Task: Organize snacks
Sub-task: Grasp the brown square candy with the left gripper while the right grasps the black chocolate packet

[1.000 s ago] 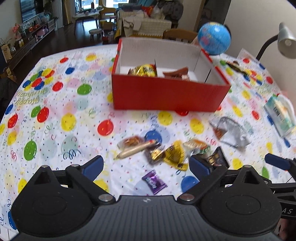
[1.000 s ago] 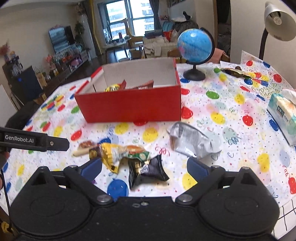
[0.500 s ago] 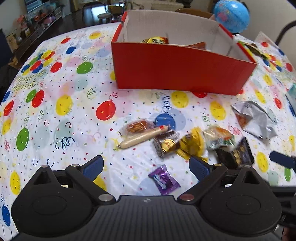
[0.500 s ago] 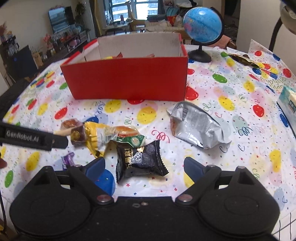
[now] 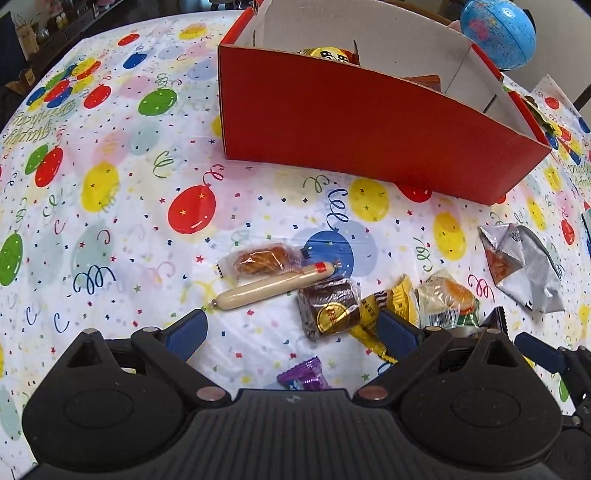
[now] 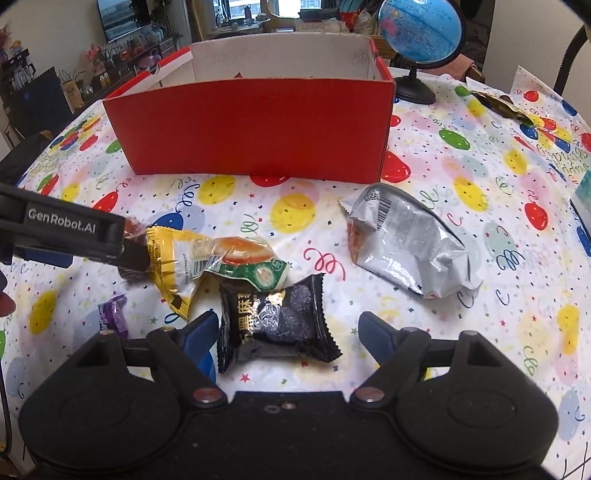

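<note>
Both tongs point steeply down over the desk (image 5: 110,229), which is covered with a balloon-print cloth.

Left tongs (image 5: 291,332): jaws spread wide, nothing pinched. Between and just ahead of the blue pads lie a brown cake with a gold seal (image 5: 328,308), a sausage stick (image 5: 273,286) and a clear-wrapped pastry (image 5: 260,258) touching the stick's far side. A purple candy (image 5: 304,376) lies close under the tongs' body. The yellow packet (image 5: 384,306) sits against the right-hand pad.

Right tongs (image 6: 286,332): jaws have just been closing but stand apart. The black sachet (image 6: 275,321) lies between the pads; its left edge is at the left pad, while the right pad is clear of it. Not gripped.

Other snacks: an orange-and-green packet (image 6: 240,262) overlaps the yellow one, just beyond the black sachet. A crumpled silver bag (image 6: 410,240) lies apart to the right. A dark wrapper (image 6: 498,105) lies far right, beside the globe (image 6: 419,35).

Red box (image 6: 255,129) stands open-topped beyond the loose snacks, white inside with a divider. From the left wrist view a gold-wrapped item (image 5: 325,53) and a brown one show above its front wall.
</note>
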`<state>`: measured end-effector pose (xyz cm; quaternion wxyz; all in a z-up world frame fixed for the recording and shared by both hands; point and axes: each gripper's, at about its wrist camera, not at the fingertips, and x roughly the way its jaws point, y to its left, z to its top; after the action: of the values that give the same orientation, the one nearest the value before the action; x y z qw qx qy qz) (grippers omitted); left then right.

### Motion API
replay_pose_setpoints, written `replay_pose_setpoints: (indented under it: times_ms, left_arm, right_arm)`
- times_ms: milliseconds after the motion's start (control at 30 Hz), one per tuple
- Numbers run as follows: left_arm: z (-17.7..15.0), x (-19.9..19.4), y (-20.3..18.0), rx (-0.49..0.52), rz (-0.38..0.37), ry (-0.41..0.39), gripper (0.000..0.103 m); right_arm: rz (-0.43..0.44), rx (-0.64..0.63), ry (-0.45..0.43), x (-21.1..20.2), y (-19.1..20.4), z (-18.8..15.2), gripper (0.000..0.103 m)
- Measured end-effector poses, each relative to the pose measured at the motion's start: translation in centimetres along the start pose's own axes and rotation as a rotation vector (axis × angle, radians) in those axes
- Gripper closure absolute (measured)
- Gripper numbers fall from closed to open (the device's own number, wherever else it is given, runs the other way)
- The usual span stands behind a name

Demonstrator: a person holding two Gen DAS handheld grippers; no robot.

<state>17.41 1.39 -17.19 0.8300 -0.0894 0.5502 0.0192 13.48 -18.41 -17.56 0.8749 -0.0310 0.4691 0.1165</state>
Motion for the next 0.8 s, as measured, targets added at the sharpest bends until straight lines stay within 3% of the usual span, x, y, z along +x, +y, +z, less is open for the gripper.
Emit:
replay_pose_setpoints:
  times_ms: [400, 433, 633, 800]
  left_arm:
    - [0.3, 1.2, 0.2, -0.012, -0.027, 0.032, 0.029]
    - [0.3, 1.1, 0.2, -0.010, -0.028, 0.030, 0.034]
    - [0.6, 0.7, 1.0, -0.028, -0.047, 0.033, 0.068]
    - [0.5, 0.2, 1.5, -0.035, -0.055, 0.022, 0.071]
  right_arm:
    - [0.006, -0.023, 0.016, 0.8, 0.5, 0.3, 0.033]
    - [0.008, -0.021, 0.016, 0.8, 0.5, 0.3, 0.039]
    - [0.007, -0.009, 0.008, 0.3, 0.4, 0.1, 0.049]
    - [0.001, 0.014, -0.004, -0.5, 0.0, -0.4, 0.052]
